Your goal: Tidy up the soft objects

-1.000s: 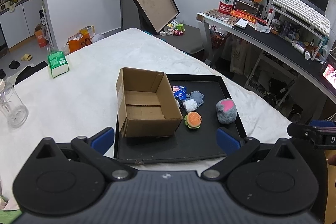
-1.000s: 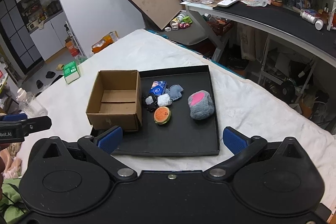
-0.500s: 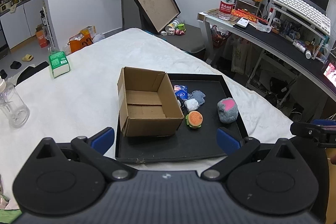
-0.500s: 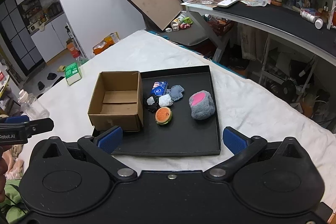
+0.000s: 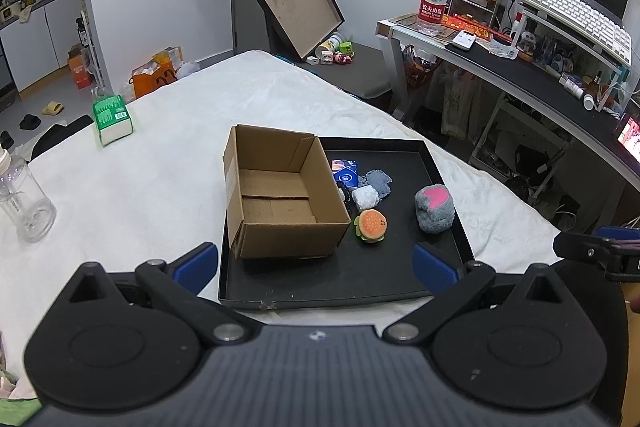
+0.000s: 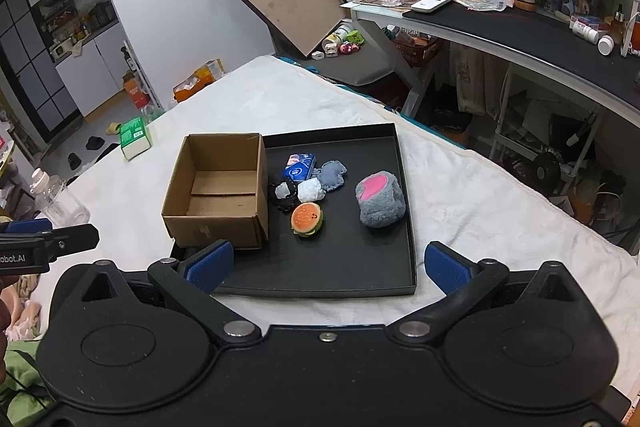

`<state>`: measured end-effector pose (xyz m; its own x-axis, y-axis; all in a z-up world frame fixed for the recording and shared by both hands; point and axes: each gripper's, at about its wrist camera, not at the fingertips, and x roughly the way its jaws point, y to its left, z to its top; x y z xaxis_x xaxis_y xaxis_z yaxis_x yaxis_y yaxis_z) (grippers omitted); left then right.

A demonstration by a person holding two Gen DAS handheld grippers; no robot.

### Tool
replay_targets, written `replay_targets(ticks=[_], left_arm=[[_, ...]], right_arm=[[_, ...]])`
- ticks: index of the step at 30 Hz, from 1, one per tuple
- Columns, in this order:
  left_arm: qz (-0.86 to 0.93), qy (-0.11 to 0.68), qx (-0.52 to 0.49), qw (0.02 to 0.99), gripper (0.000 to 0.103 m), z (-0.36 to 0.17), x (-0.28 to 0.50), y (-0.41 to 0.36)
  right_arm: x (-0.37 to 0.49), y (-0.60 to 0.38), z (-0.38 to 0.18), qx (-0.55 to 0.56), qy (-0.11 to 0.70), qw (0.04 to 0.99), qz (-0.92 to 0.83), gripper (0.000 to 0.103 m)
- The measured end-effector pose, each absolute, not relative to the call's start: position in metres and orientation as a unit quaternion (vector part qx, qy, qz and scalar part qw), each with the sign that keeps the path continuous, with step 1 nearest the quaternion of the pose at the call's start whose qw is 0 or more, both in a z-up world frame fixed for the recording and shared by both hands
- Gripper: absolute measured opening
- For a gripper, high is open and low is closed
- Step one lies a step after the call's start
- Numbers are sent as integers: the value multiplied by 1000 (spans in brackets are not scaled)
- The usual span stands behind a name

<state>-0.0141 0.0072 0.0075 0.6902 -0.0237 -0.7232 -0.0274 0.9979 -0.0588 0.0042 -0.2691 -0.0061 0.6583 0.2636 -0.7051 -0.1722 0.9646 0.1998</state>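
toys: one orange burger plush (image 6: 307,219), one grey-pink plush (image 6: 380,199) on black tray (image 6: 409,227) | one empty cardboard box (image 6: 218,189) | my left claw (image 5: 316,265) and right claw (image 6: 327,264) both spread, holding nothing

Brown cardboard box (image 6: 218,187) sits on a black tray (image 6: 406,187). The plush ball (image 6: 380,201) is grey with a pink patch, the burger toy (image 6: 307,219) orange, the packet (image 6: 298,167) blue, the cloth (image 6: 480,195) white.
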Motion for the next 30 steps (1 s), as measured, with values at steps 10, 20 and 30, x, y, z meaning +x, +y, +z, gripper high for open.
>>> replay_targets(ticks=[10, 20, 30], left_arm=[[1, 394, -32, 918, 103, 7, -14, 7], [-1, 403, -36, 914, 103, 7, -4, 9], [6, 407, -42, 913, 102, 12, 10, 13]], right_arm=[[8, -268, -9, 54, 398, 908, 118, 103], [14, -266, -7, 47, 400, 908, 116, 103], [29, -260, -7, 34, 408, 904, 119, 103]])
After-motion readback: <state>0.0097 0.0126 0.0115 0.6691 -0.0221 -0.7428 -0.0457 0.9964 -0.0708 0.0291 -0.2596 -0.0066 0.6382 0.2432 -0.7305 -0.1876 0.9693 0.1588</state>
